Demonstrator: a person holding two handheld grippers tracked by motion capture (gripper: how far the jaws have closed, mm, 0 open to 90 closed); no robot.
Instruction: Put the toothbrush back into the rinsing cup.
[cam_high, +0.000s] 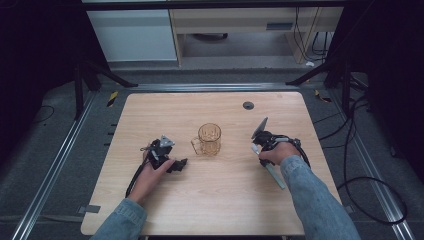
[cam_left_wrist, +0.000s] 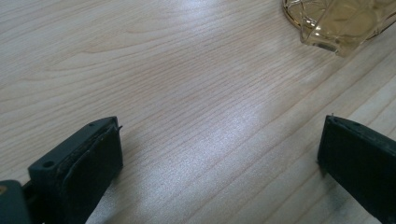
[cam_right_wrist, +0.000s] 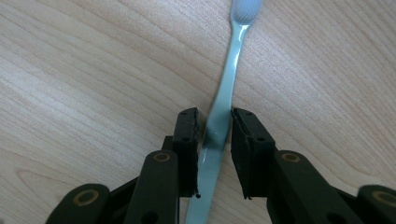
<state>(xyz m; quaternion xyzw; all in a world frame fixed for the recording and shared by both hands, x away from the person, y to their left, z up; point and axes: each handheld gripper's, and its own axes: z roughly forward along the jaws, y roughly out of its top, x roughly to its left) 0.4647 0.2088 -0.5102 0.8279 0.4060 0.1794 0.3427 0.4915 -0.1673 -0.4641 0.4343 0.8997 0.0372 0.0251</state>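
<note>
Overhead light is even on the pale wood-grain bench (cam_high: 215, 200); the floor around it falls off to near black. Left gripper view: broad soft glare patch on the bench below the amber faceted glass mug (cam_left_wrist: 345, 23), which is slightly soft. Right gripper view is sharp, with faint sheen on the pale blue plastic toothbrush (cam_right_wrist: 224, 93).

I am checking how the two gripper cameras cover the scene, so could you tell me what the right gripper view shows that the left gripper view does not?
The right gripper view shows a pale blue-green toothbrush lying on the wood, its handle between the nearly closed jaws of the right gripper. The left gripper view shows the amber glass mug at its top right corner, and the left gripper with jaws wide apart over bare wood. Both show the light wooden table.
</note>
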